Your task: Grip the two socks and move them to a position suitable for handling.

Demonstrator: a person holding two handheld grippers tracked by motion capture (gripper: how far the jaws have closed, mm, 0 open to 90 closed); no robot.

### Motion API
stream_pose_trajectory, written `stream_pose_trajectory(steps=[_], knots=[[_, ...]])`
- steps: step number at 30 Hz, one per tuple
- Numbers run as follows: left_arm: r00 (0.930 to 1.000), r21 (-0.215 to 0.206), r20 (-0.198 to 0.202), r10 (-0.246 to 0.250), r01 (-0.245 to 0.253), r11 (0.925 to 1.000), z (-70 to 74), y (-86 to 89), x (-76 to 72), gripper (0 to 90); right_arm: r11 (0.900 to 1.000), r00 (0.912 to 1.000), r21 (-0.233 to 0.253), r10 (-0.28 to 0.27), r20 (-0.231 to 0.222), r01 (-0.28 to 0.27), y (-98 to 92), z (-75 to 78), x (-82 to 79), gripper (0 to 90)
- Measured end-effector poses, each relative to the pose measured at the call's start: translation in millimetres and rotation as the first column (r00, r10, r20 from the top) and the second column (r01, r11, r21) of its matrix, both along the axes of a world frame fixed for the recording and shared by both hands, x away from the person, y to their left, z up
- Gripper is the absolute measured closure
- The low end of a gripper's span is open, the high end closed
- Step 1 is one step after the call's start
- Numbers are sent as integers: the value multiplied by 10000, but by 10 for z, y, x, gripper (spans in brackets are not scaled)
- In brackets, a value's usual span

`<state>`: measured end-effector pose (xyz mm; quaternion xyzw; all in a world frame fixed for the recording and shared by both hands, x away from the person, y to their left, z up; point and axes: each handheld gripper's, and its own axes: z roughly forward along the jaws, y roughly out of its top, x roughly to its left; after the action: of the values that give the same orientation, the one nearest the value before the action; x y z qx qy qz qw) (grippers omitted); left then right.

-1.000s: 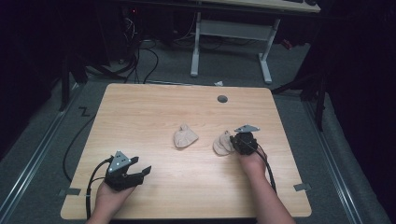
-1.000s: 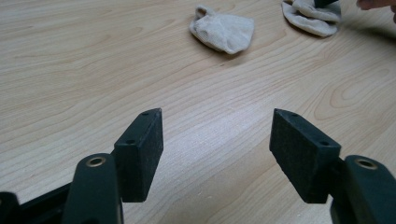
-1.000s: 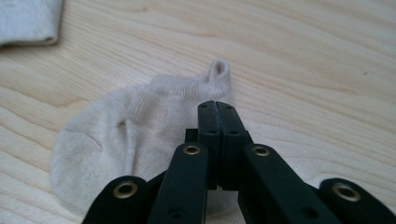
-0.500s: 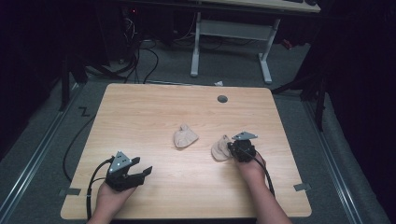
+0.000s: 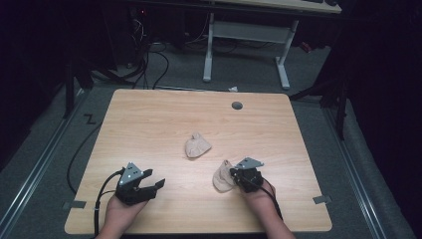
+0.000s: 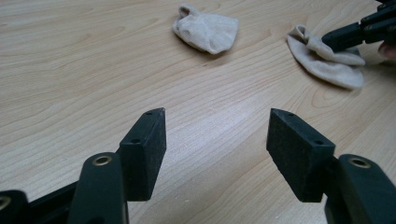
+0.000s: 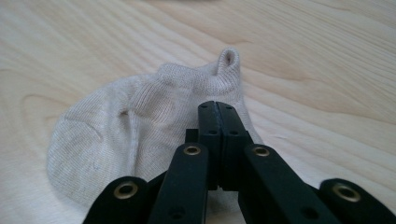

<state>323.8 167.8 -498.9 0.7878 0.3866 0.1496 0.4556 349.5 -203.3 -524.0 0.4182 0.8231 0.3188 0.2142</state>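
Two beige socks lie on the wooden table point(image 5: 149, 124). One crumpled sock point(image 5: 197, 146) rests near the middle, also seen ahead of the left gripper point(image 6: 205, 30). The second sock point(image 5: 222, 177) point(image 7: 140, 126) lies nearer the front, and my right gripper point(image 5: 234, 176) point(image 7: 218, 109) is shut on a fold of its cuff, jaws pressed together. The left gripper view catches that pinch at far right, with the right gripper point(image 6: 343, 37) on the second sock point(image 6: 327, 65). My left gripper point(image 5: 155, 186) point(image 6: 217, 135) rests low at the front left, open, with bare wood between its jaws.
A round cable hole point(image 5: 237, 105) sits near the table's far edge. Behind the table stands a white desk frame point(image 5: 244, 35), and cables point(image 5: 149, 55) trail over the grey floor. The table's front edge is close under both hands.
The right gripper has drawn back toward the front edge and slightly left, dragging the second sock with it. The left gripper has barely moved.
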Motion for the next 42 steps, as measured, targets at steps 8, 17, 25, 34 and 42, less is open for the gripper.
stream_pose_trajectory(steps=[8, 17, 25, 34, 42], knots=[[10000, -23, 9, -61, 61, 10000, 7, -9, -9, 382, 9980, 9979, -44, 637, 74, -637, 199, -7, -200, 899], [9999, -60, -51, -141, 141, 9999, 12, -21, -18, 386, 9991, 9970, 291, 284, 715, -306, 43, 147, -255, 859], [9997, -73, -66, -227, 227, 9997, 16, -50, -23, 390, 9997, 9994, 136, -223, 247, 220, -121, 23, -162, 895], [9997, -13, -84, -230, 230, 9997, 16, -55, -27, 395, 9993, 9994, 131, 350, 23, -351, -18, 4, -250, 897], [9997, 10, -108, -230, 230, 9997, 6, -79, -26, 408, 9928, 9930, 163, 1183, -10, -1183, 207, 14, -372, 896]])
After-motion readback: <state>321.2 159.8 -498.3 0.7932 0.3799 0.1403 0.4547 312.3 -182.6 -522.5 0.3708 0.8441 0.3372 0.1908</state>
